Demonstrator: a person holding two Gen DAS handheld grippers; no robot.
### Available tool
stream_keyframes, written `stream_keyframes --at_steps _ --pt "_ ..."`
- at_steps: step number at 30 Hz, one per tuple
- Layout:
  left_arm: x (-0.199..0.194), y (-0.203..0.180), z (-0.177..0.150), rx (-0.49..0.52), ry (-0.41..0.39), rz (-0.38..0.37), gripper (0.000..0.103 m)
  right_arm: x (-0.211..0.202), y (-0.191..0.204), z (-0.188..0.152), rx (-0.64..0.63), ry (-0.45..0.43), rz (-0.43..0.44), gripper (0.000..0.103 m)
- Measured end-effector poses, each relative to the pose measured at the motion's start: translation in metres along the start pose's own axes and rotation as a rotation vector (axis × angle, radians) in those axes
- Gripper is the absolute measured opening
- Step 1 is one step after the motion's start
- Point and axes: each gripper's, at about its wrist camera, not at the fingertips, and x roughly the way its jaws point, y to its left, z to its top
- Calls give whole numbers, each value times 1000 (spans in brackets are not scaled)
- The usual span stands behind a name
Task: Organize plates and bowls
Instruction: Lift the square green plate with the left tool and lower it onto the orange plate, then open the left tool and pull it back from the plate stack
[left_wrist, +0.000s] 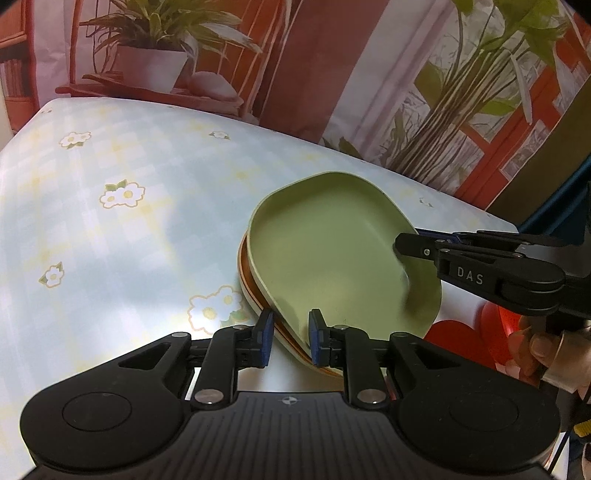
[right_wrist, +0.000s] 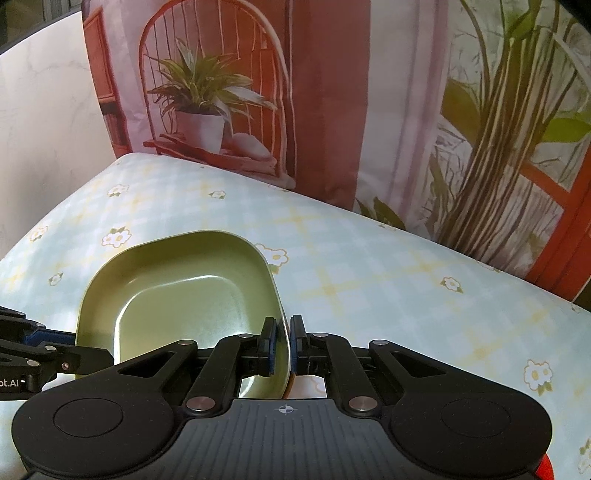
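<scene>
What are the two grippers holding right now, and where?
Both hold the green plate by its rim: the right gripper at one edge, the left gripper at another.

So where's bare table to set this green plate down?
Open cloth lies left of the plate stack toward the far corner, and right of the green plate up to the backdrop. It's crowded where both grippers clamp the rim.
</scene>
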Motion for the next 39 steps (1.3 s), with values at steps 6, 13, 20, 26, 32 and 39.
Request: stream_keyframes --at_steps 6,13,20,26,32,39 --pt "-1 9 0 -30 4 -32 21 0 -1 1 -12 6 -7 5" --pt "-3 6 -3 -5 -3 -24 21 -1 2 1 -27 14 -29 7" --pt "-8 4 -7 0 -18 -24 21 -24 -10 -8 37 11 -15 11" --pt "-16 4 -11 -5 -33 -30 21 -40 -12 -19 99 -1 20 13" --pt "-21 0 -18 7 -25 -48 21 -42 -4 -26 126 18 34 14" --pt "-16 -1 -23 16 -8 -49 21 -39 3 -32 128 24 28 12"
